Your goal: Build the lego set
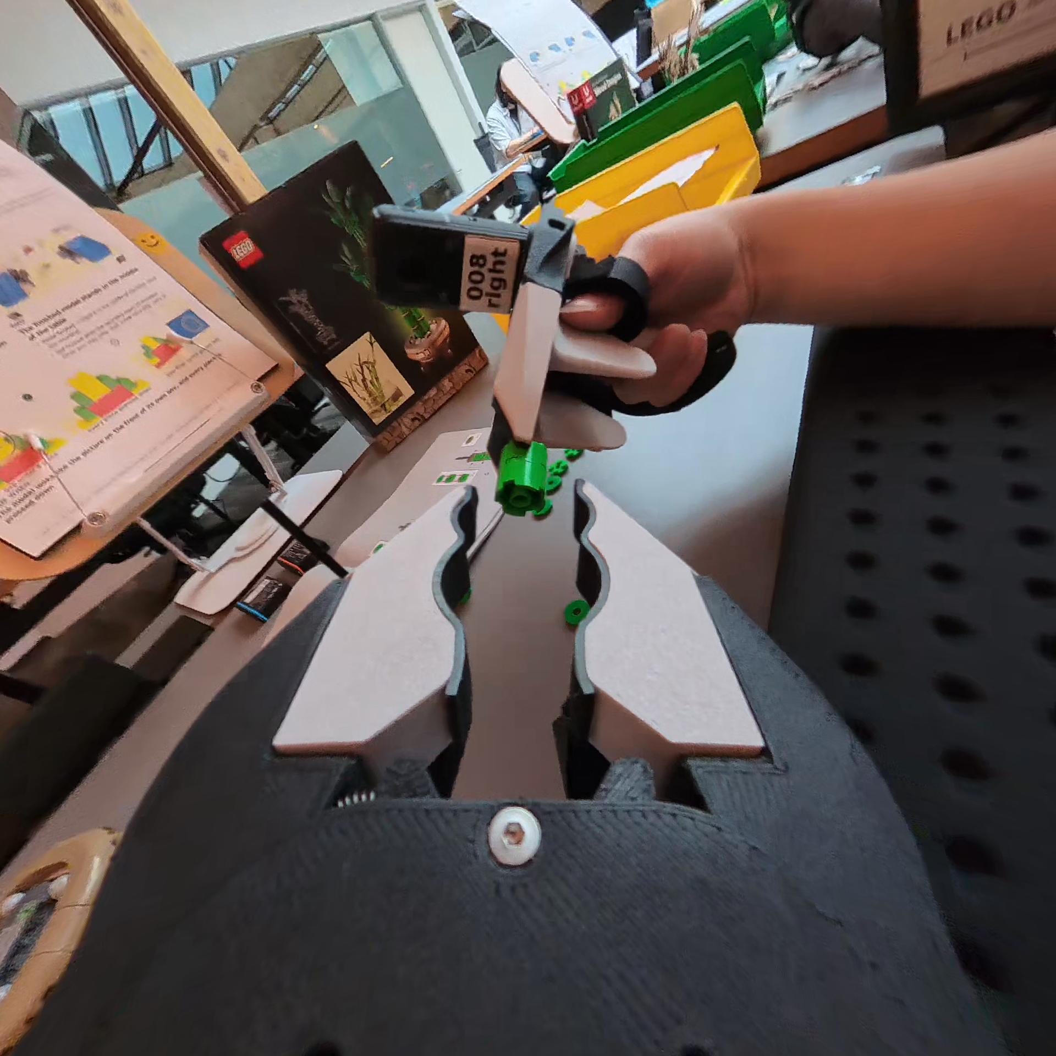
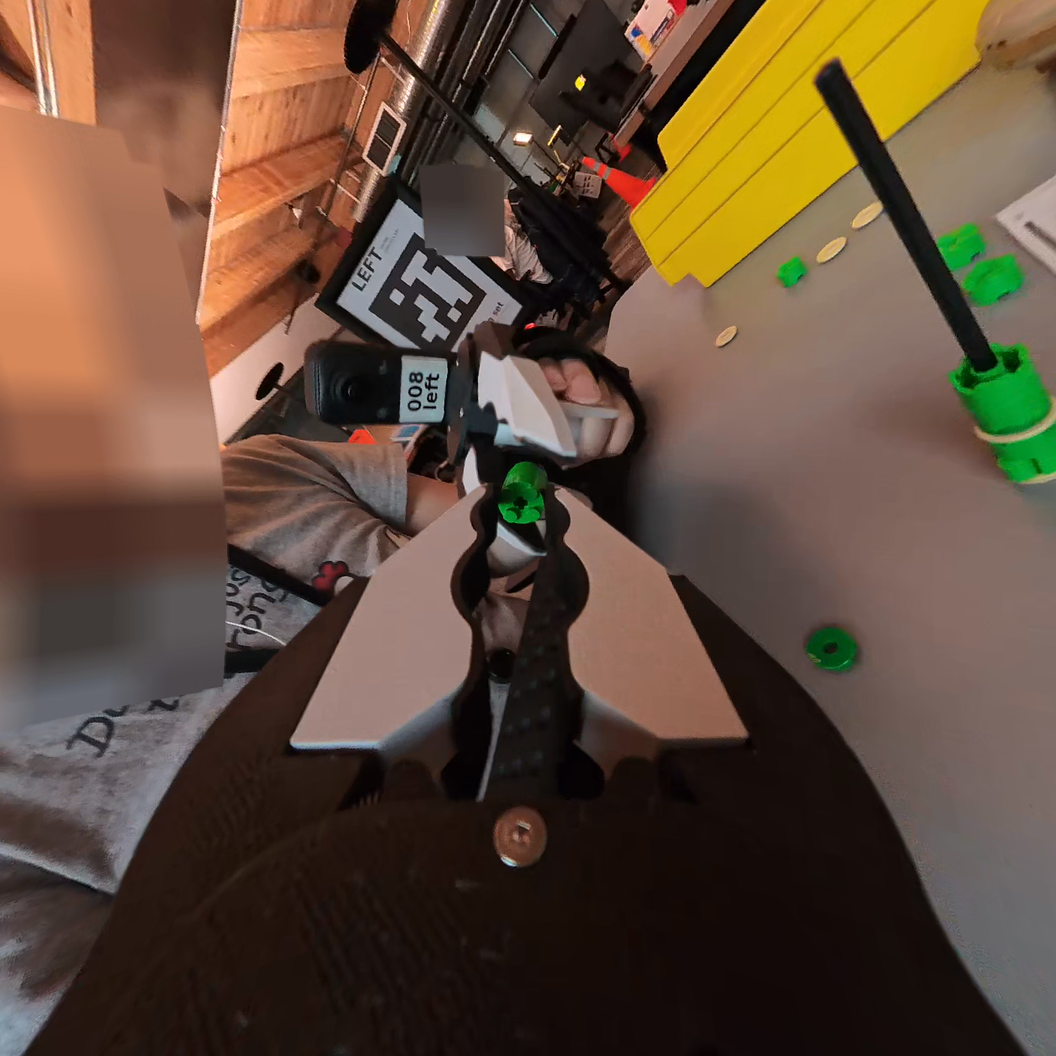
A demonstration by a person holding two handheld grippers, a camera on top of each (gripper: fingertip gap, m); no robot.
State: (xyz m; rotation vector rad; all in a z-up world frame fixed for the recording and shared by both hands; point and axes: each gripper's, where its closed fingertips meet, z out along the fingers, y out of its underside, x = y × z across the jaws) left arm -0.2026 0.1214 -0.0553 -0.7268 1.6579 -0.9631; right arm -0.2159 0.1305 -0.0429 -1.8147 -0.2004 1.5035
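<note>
My right gripper is shut on a small green round lego piece and holds it in the air. In the left wrist view the same piece hangs from the right gripper, just beyond my left gripper, which is open and empty. A green stem with a black rod through it lies on the grey table at the right. A flat green round piece lies on the table nearer, and it also shows between my left fingers.
Several loose green pieces and tan discs lie near a yellow bin. The set's box and an instruction board stand at the left. A black perforated panel is at the right. A person's forearm reaches in. Left and right tips are no more than a few centimetres apart. From either gripper's tips it is about 12 cm to the green stem.
</note>
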